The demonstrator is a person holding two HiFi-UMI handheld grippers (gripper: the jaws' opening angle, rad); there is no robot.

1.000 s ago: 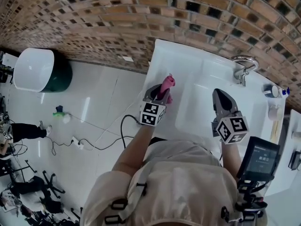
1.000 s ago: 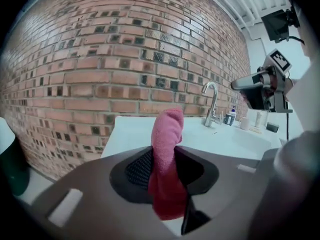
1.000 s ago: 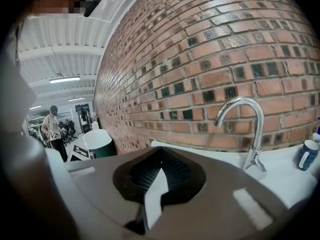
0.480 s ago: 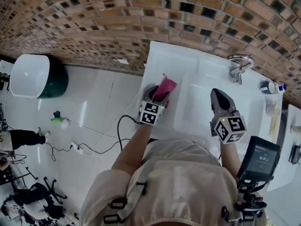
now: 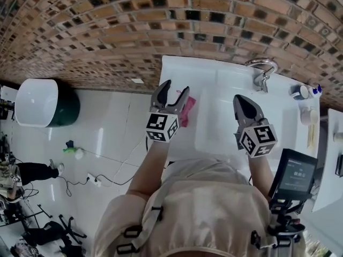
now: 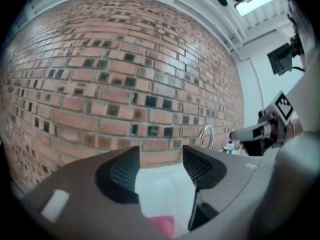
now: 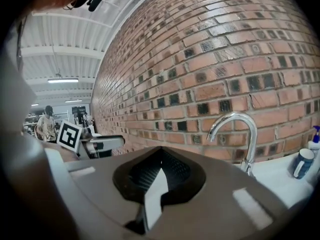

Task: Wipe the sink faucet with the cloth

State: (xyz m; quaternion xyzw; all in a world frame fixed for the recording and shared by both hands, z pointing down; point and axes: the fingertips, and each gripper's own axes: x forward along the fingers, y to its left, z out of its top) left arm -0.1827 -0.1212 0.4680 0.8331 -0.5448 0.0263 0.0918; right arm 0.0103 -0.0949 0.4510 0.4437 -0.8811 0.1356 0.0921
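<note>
- Here, the left tongs (image 5: 176,85) hang in the air over the left part of the white desk (image 5: 177,68), pointing toward the brick wall (image 5: 107,25).
- Their jaws have just been opening and stand wide apart. In the left gripper view (image 6: 161,156) nothing is between the pads, only the white desk top and the wall beyond.
- The pink cloth (image 5: 187,111) lies crumpled on the desk, just left of the sink basin (image 5: 220,125) and beside the right jaw of the left tongs as the head view shows it. No jaw touches it.
- In the left gripper view the cloth (image 6: 162,226) shows only as a pink patch at the bottom edge, below the jaws.
- The right tongs (image 5: 240,99) are over the basin with their jaws drawn together. In the right gripper view (image 7: 160,156) the pads meet at the tips and grip nothing.
- The curved chrome faucet (image 5: 261,68) stands at the back of the sink against the wall, well apart from the cloth. It is ahead and to the right of the right tongs (image 7: 240,126), and neither pair of tongs touches it.
- A small dark-blue container (image 7: 302,162) stands on the desk right of the faucet.
- On the tiled floor (image 5: 107,122) to the left are a white-topped green bin (image 5: 43,92) and a black cable (image 5: 134,149).
</note>
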